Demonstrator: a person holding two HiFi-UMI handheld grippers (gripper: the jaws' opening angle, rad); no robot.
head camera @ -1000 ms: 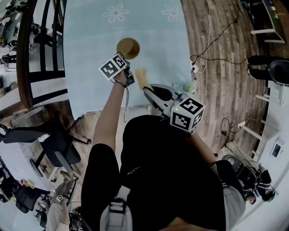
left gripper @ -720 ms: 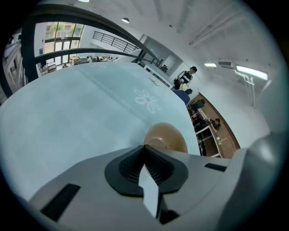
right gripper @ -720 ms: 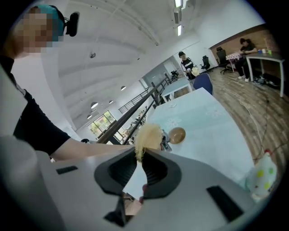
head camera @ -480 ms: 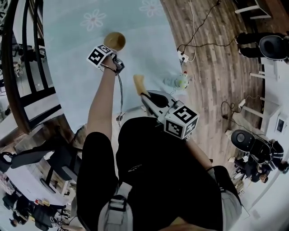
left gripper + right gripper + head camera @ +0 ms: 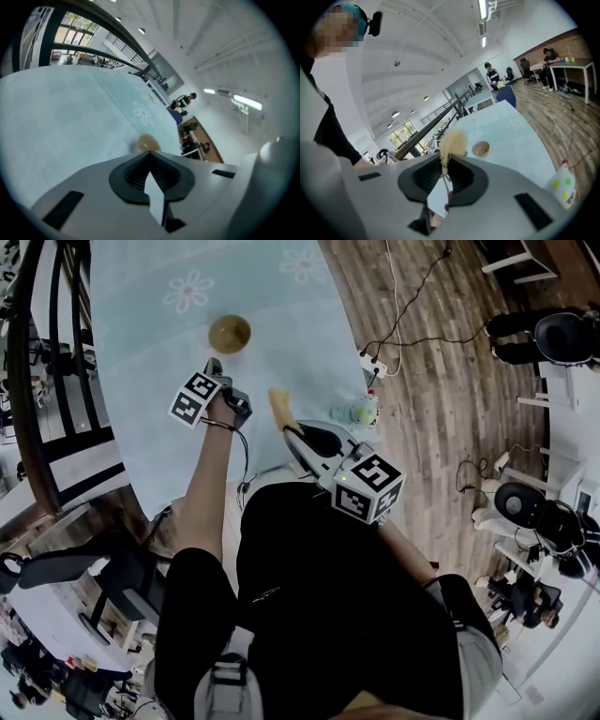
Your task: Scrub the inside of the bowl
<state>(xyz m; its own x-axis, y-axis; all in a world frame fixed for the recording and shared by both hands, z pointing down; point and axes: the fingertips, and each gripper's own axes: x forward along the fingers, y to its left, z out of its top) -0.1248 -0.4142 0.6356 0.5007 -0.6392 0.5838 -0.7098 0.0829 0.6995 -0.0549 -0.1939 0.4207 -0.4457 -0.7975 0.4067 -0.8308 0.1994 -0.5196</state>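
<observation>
Withdrawn from the bowl (image 5: pixel 230 334) since a second ago: my left gripper (image 5: pixel 215 366), jaws pressed together, empty. Far left, I log a dark chair (image 5: pixel 56 362). The pale blue flowered tablecloth (image 5: pixel 141 343) carries the bowl, upright, near the left gripper. My right gripper (image 5: pixel 287 426) clamps a tan scrubber (image 5: pixel 278 405), apart from the bowl. A bottle (image 5: pixel 364 411) is at the cloth's edge, then plank floor (image 5: pixel 441 409).

No text, number, brand or label is legible in any view. The only printed signs are black-and-white square coded markers. One set is on the left cube (image 5: pixel 195 399) of the left gripper (image 5: pixel 217 371), the other on the right cube (image 5: pixel 367 487) of the right gripper (image 5: pixel 289 427). They are patterns only.
</observation>
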